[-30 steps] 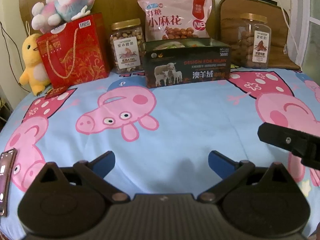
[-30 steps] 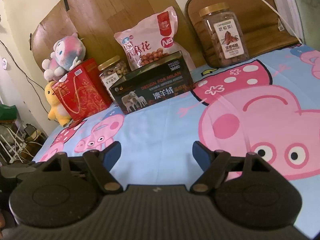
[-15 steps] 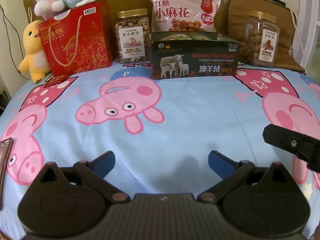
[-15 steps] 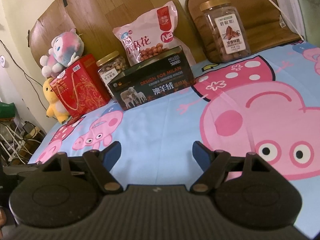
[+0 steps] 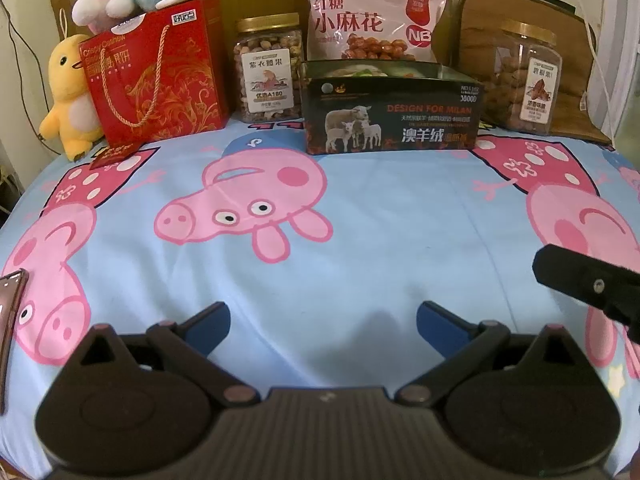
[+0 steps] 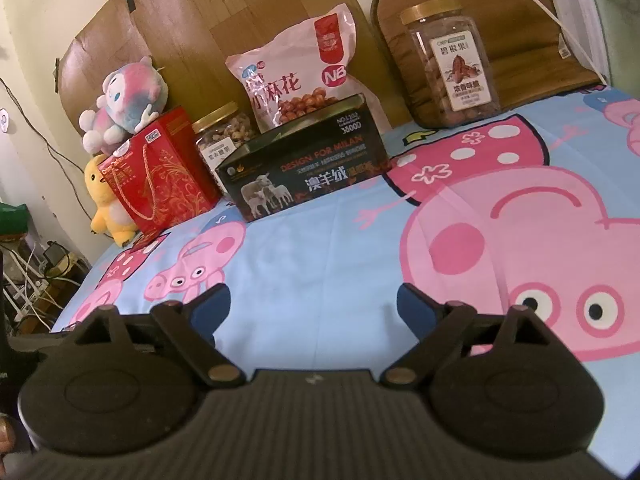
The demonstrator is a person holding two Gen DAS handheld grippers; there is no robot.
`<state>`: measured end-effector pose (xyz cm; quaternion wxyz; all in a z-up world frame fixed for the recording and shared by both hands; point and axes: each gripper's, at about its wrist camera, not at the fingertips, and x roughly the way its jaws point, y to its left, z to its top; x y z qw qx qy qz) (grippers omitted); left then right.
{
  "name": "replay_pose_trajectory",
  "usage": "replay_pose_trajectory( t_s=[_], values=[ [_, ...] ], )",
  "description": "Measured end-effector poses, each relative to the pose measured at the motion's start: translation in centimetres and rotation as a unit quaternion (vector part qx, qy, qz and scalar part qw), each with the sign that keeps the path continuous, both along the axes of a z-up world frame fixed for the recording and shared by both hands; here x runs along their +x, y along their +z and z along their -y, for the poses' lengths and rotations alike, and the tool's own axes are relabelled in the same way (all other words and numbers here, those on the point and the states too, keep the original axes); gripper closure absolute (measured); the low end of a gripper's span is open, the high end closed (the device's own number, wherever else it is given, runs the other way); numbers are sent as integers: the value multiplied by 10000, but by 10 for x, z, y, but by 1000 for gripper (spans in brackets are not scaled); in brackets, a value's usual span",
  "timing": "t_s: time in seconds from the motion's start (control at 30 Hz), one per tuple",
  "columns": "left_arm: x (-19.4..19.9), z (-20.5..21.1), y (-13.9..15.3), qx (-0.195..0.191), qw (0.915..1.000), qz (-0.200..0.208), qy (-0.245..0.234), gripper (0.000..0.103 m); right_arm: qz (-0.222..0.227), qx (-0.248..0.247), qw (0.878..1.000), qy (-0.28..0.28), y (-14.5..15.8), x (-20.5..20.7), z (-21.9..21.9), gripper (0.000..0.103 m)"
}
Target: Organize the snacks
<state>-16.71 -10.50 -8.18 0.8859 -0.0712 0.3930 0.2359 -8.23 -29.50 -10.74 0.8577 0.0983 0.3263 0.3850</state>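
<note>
A dark open box with sheep on its side (image 5: 390, 114) (image 6: 308, 168) stands at the back of the bed, with packets inside. Behind it leans a pink snack bag (image 5: 370, 20) (image 6: 298, 74). A cashew jar (image 5: 269, 68) (image 6: 224, 136) stands to its left, a pecan jar (image 5: 528, 78) (image 6: 450, 64) to its right. A red gift bag (image 5: 154, 76) (image 6: 158, 182) is at the far left. My left gripper (image 5: 323, 320) and right gripper (image 6: 314, 308) are both open and empty, low over the sheet, well short of the snacks.
The pig-print blue sheet (image 5: 360, 220) covers the bed. Plush toys (image 5: 70, 92) sit by and on the gift bag. A phone (image 5: 8, 312) lies at the left edge. The right gripper's body (image 5: 588, 286) juts in at the right. A brown cushion (image 6: 532, 36) leans behind the pecan jar.
Both grippers have moved forward toward the snacks, which now look larger and closer. Both stay open.
</note>
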Motion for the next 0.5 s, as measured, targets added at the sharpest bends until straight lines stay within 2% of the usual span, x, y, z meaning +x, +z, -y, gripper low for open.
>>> replay_pose_trajectory(
  t_s=[0.5],
  values=[
    [-3,-1,3,-17,9999,109,68,0,21,0,10000,27,2,-1,0,11]
  ],
)
